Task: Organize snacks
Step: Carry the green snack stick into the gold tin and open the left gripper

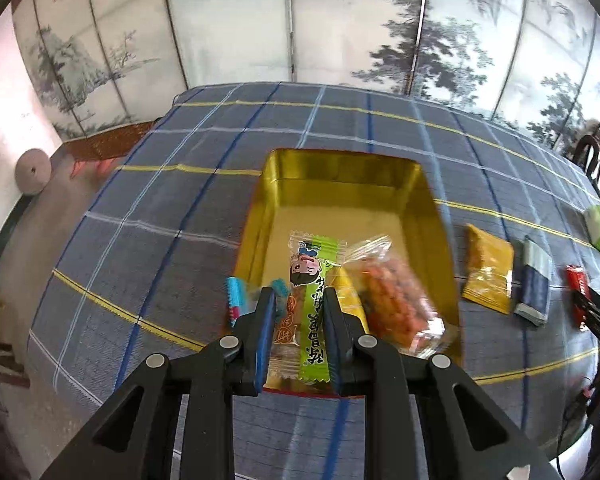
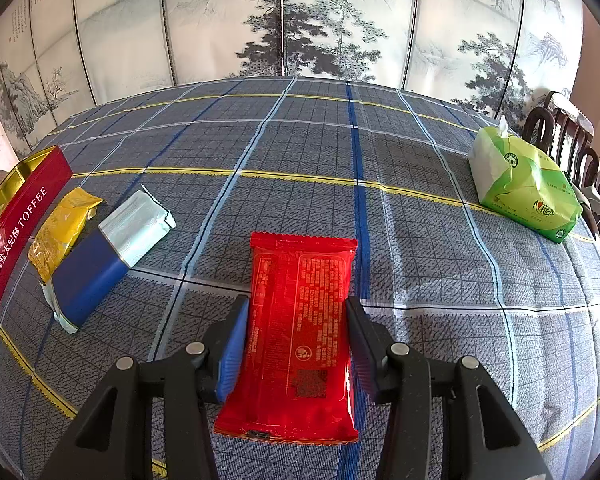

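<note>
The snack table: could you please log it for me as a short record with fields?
left gripper: shut on green snack bar, above gold box
right gripper: astride red packet lying on the tablecloth
in box: orange snack bag
beside box: yellow packet, blue packet
far right: green tissue pack

My right gripper (image 2: 296, 312) has its blue-padded jaws closed against both long sides of a flat glossy red plastic snack packet (image 2: 300, 320) on the blue-grey plaid tablecloth (image 2: 420, 220). Toward the cloth's left edge lie a blue-and-silver foil packet (image 2: 108, 256), a yellow foil packet (image 2: 62, 232) beside it, then a red toffee tin (image 2: 16, 236). A green tissue pack (image 2: 528, 192) sits near the right edge.
</note>
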Motion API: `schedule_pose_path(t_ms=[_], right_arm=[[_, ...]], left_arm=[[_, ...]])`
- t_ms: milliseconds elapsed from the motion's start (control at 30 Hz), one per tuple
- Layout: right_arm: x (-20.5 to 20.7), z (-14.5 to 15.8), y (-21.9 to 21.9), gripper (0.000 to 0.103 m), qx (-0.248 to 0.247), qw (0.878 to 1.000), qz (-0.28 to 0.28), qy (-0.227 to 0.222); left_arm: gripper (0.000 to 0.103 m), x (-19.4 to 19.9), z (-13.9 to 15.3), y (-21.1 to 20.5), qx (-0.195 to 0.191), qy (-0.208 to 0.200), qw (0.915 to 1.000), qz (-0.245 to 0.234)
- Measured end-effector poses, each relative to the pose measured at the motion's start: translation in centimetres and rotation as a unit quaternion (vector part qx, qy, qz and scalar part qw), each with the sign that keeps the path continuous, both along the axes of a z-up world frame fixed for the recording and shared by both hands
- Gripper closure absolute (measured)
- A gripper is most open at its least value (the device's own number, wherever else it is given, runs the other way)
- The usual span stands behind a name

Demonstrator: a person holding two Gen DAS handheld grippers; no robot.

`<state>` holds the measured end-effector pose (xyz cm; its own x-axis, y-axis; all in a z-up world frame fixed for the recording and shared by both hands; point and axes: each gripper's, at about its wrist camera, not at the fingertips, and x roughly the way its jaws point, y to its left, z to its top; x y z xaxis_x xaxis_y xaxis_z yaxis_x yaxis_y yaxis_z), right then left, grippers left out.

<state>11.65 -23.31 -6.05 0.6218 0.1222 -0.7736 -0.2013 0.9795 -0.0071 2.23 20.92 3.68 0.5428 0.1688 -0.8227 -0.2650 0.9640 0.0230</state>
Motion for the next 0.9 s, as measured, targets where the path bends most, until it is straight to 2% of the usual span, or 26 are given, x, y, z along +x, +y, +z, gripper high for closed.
schedule_pose_path(t_ms=[300, 767, 900], right_arm=[[0.0, 0.0, 0.0, 0.054, 0.0, 1.0, -0.001, 0.0], [0.1, 0.0, 0.0, 0.056, -0.002, 1.0, -0.006, -0.001], [0.1, -0.1, 0.2, 0.056, -0.003, 1.0, -0.009, -0.001]], left_arm=[[0.083, 1.4, -2.6, 1.3, -0.008, 0.027, 0.9996, 0.007], [0.081, 1.6, -3.1, 0.1, 0.018, 0.031, 0.9993, -0.008], [0.08, 1.6, -3.2, 0.0, 0.01, 0.032, 0.9994, -0.008]])
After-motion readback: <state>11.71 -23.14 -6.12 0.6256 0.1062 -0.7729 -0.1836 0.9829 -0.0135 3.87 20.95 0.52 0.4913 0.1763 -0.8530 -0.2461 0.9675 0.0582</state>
